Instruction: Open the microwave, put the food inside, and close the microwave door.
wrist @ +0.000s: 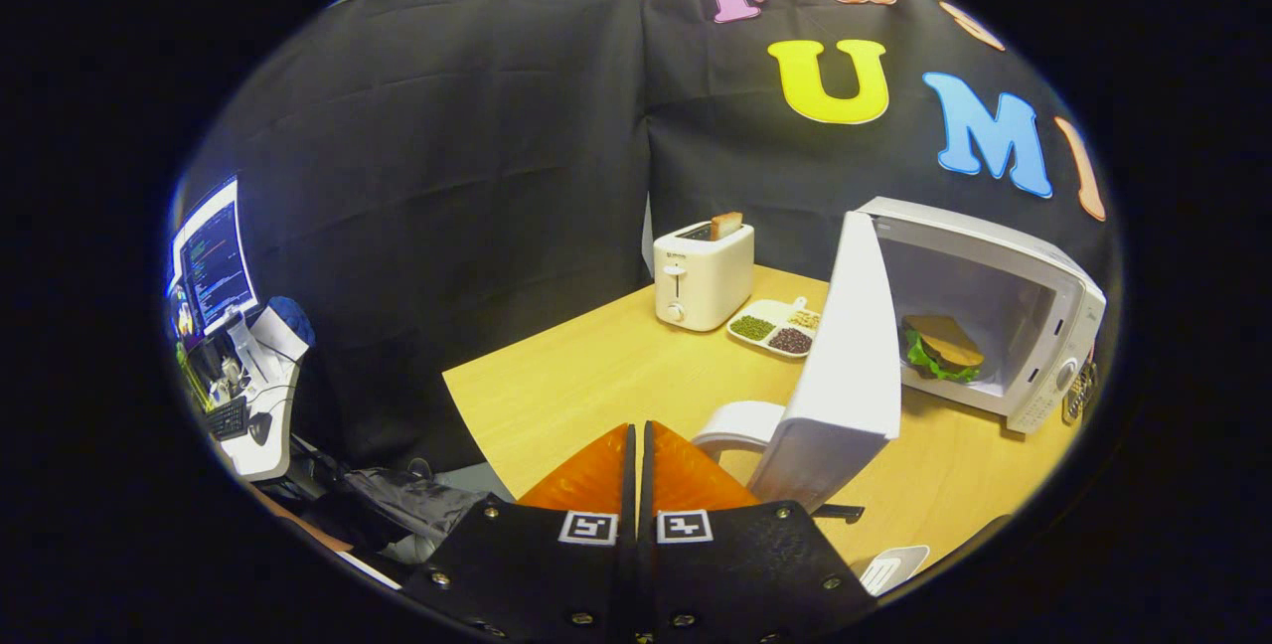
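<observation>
Gripper view looks out over a pale wooden tabletop (616,376) set in a corner of black cloth. At the bottom, the two orange fingers (596,475) of the gripper (637,440) stand pressed together with only a thin dark seam between them, and they clamp nothing. Each black finger mount carries a small square marker.

Ahead of the fingers and to their right stands the white microwave (1033,326), its door (845,356) swung wide open — the door's edge reaches toward the fingers, close by their right side. Inside the microwave's cavity lies the food (942,346), a sandwich with a brown top and green leaf showing at its edges, resting on the cavity floor. Just beside the foot of the open door, between it and the fingers, a white rounded object (735,422) sits on the tabletop; what it is cannot be told.

Beyond the fingers, near the cloth corner, stands a white toaster (701,276) with a slice of toast sticking up from its slot. Just to its right, between toaster and door, lies a white divided dish (775,326) holding green, dark and pale grains in separate compartments.

Off the tabletop's left side — well apart from everything else — a lit monitor (214,261) stands on a cluttered desk.
</observation>
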`<state>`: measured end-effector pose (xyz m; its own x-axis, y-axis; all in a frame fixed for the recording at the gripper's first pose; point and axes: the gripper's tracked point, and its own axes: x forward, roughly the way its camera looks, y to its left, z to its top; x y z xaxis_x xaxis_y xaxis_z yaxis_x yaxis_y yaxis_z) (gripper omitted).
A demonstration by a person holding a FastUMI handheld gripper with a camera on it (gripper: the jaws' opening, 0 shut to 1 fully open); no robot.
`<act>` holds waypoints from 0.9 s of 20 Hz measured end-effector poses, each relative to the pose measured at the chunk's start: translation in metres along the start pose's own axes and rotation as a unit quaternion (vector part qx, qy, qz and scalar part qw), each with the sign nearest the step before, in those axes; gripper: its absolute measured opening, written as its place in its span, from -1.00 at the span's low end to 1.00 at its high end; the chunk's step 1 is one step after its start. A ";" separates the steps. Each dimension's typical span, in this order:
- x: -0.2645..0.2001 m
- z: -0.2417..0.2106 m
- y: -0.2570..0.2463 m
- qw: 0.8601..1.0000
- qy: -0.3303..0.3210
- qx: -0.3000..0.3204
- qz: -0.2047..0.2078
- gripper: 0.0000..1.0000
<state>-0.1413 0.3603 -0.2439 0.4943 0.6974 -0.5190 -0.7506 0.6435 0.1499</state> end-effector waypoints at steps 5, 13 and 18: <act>-0.018 -0.008 -0.031 0.999 0.003 0.012 -0.032 -0.99; -0.043 -0.017 -0.102 0.994 0.007 0.048 -0.102 -0.99; -0.054 -0.015 -0.148 0.987 0.002 0.067 -0.143 -0.99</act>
<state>-0.0632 0.2224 -0.2507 0.6758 0.4791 -0.5601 -0.5150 0.8506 0.1061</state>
